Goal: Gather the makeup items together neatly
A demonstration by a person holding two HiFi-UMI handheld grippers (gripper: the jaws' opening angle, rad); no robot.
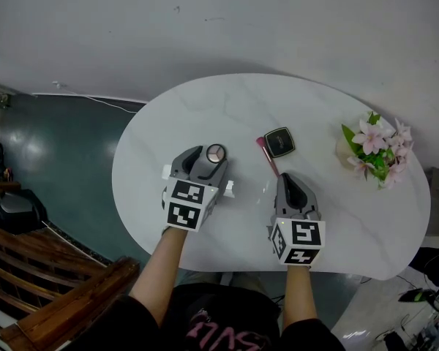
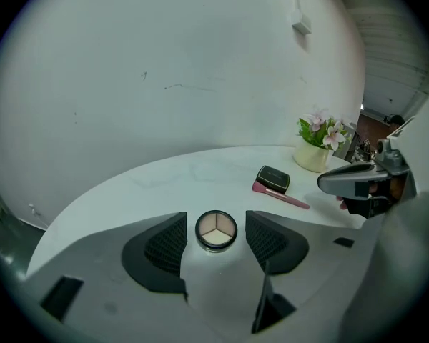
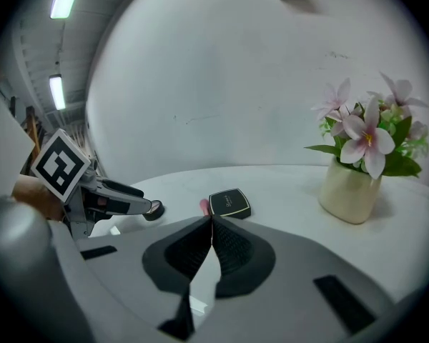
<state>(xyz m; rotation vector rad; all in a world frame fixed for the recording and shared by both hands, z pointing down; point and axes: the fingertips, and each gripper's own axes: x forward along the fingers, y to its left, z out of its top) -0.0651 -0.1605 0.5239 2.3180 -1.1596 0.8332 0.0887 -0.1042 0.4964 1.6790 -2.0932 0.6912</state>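
No word or number can be read with certainty. The black compact (image 3: 229,203), near the middle of the table (image 1: 205,108), has a thin gold script on its lid, too small to read. The black shirt (image 1: 219,320) has pink letters, partly out of view and not legible. The left marker cube (image 1: 184,205) and the right marker cube (image 1: 298,242) carry only black-and-white square patterns, no writing.

The white oval surface (image 1: 205,112) bears a round eyeshadow compact (image 1: 216,152), black square compact (image 1: 279,142), pink brush (image 1: 266,155) and potted pink flowers (image 1: 377,148).
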